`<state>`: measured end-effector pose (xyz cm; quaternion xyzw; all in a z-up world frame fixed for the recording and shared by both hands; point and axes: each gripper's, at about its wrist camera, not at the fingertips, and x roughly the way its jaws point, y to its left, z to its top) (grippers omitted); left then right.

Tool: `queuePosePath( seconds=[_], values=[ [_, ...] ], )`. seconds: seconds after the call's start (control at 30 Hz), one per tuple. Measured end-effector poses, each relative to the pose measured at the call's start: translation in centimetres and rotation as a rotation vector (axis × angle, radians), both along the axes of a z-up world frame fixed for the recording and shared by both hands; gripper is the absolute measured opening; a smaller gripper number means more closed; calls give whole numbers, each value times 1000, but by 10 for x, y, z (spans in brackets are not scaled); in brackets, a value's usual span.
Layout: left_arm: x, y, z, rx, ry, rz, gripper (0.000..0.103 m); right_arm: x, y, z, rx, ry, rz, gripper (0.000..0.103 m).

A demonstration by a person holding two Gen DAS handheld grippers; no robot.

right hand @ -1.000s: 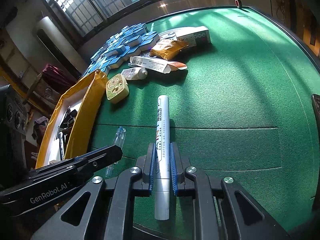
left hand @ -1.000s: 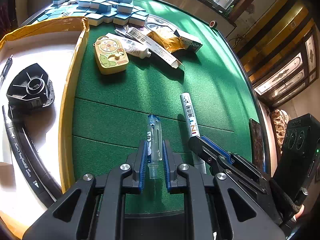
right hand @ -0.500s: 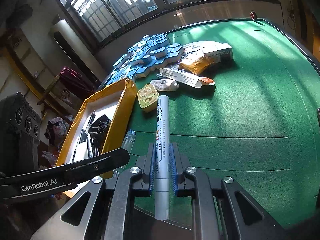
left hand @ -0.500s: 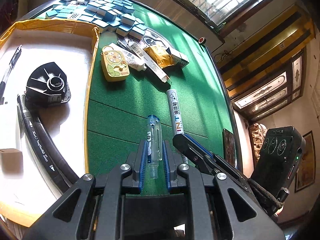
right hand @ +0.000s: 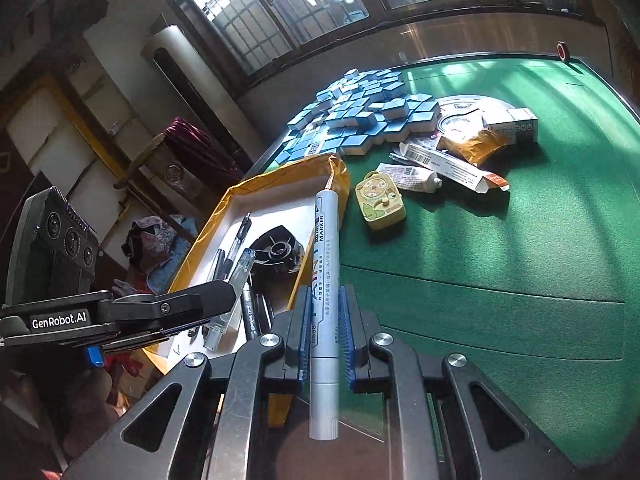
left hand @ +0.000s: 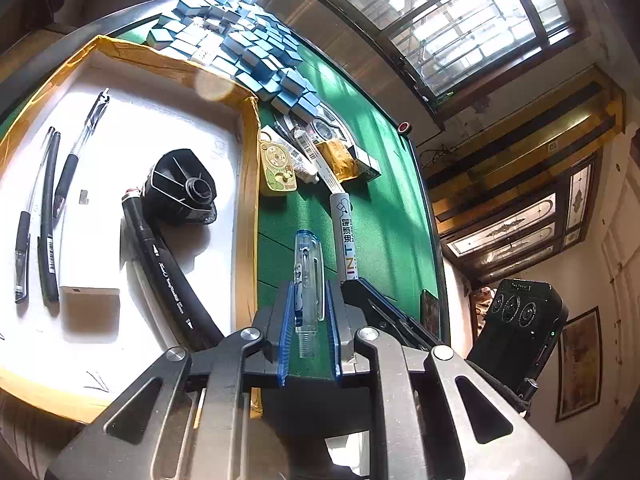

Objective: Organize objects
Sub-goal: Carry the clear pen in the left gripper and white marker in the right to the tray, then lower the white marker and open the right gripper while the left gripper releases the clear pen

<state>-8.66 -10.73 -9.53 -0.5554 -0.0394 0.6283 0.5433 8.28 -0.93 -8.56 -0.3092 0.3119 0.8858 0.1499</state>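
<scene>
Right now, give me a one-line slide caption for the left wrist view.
Left gripper clamps a clear pen beside the yellow-rimmed tray holding pens and markers.

Right gripper (right hand: 324, 320) jaws clamped on silver marker (right hand: 325, 280), left gripper (right hand: 216, 316) holding clear pen (right hand: 236, 280) over yellow-rimmed tray (right hand: 280, 182), green tabletop (right hand: 500, 260), blue tiles (right hand: 360, 116)

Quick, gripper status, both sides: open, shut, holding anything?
Left gripper: shut on the clear plastic pen with a blue cap.
Right gripper: shut on the silver paint marker.
</scene>
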Motion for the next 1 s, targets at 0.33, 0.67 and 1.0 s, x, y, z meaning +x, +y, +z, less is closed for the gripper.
queuePosePath(
  seconds=[0.33, 0.67, 1.0],
  values=[
    [-15, -7, -7, -5, -3, 37, 13, -16, -16, -4, -2, -2, 59, 13],
    [-25, -20, -5, -1, 14, 77, 13, -18, -18, -4, -10, 2, 54, 13],
    [-53, -45, -8, -33, 42, 190, 13, -34, -24, -11, -44, -9, 104, 13]
  ],
)
